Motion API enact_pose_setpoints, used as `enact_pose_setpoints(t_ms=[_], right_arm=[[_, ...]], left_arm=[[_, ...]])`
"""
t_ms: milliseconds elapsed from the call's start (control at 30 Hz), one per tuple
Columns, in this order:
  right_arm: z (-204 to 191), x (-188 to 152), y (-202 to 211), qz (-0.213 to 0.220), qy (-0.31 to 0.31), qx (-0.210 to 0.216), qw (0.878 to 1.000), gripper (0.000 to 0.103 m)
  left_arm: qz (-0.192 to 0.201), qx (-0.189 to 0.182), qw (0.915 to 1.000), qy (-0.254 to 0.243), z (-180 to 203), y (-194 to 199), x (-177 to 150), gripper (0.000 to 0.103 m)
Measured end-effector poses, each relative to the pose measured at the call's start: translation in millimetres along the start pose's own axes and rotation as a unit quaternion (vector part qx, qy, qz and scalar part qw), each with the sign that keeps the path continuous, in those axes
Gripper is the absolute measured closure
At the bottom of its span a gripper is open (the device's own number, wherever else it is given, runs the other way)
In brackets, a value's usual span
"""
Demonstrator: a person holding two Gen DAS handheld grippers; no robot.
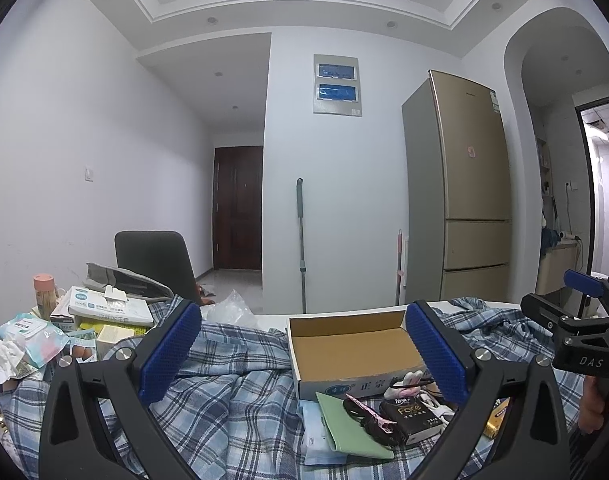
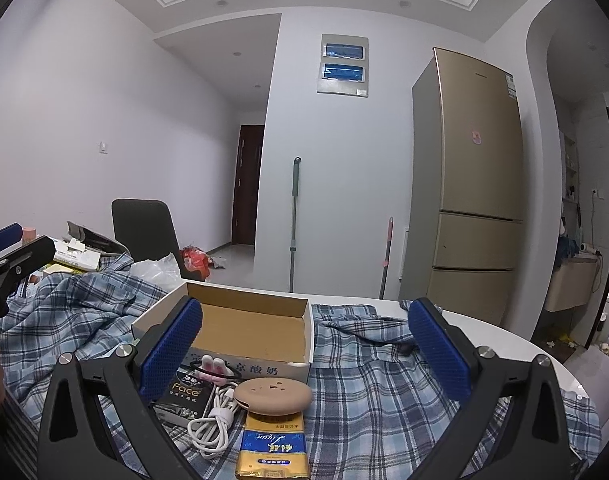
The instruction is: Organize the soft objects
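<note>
An open cardboard box (image 1: 344, 350) (image 2: 248, 330) with nothing inside sits on a blue plaid cloth (image 1: 232, 392) (image 2: 376, 384). In front of it lie a black "Face" tissue pack (image 1: 410, 416) (image 2: 184, 394), a green pouch (image 1: 346, 426), a pink hair clip (image 1: 368, 412), a pink round pad (image 2: 273, 396), a white cable (image 2: 214, 420) and a gold pack (image 2: 272, 448). My left gripper (image 1: 304, 360) hovers open over the cloth and box front. My right gripper (image 2: 304, 356) is open above the small items. Each holds nothing.
At the left stand tissue packs (image 1: 104, 308), a wet-wipe pack (image 1: 32, 338), a pink-capped bottle (image 1: 44, 292) and a grey chair (image 1: 156, 264). A clear plastic bag (image 2: 156, 270) lies behind the box. The round white table edge (image 2: 544, 360) curves at the right. A fridge and mop stand beyond.
</note>
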State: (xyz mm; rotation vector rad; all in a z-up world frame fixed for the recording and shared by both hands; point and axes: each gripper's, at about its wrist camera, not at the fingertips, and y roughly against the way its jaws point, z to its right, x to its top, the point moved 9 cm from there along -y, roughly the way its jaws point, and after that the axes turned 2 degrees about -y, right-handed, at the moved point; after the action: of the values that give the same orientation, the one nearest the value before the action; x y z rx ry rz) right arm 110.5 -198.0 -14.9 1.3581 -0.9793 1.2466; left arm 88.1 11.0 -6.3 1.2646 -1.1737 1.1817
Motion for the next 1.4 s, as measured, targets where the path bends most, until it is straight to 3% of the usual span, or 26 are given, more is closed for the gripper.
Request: enact_pose_setpoints(t_ms=[567,833,1267,1400], right_arm=[[-2,-6,-10,-0.025,-0.002,0.012,1.000,0.000],[0,-10,-16,-0.039,-0.010,0.014,0.999,0.000],[9,-15,-28,-0.087,-0.031,0.004,0.996,0.000],[11,-12,-29,-0.139,-0.039,-0.005,0.990,0.004]], left_arm=[[-0.006,0.002,1.0000,-0.001,3,-4,2,0.000],[-0.028,0.002,0.9993,0.025,-9,-12,-4,0.000],[-0.035,-0.001,0.9989,0.031,-10,-18,-7,0.000],[-0.051,-0.006,0.9977,0.043,-15,-15,-7,0.000]])
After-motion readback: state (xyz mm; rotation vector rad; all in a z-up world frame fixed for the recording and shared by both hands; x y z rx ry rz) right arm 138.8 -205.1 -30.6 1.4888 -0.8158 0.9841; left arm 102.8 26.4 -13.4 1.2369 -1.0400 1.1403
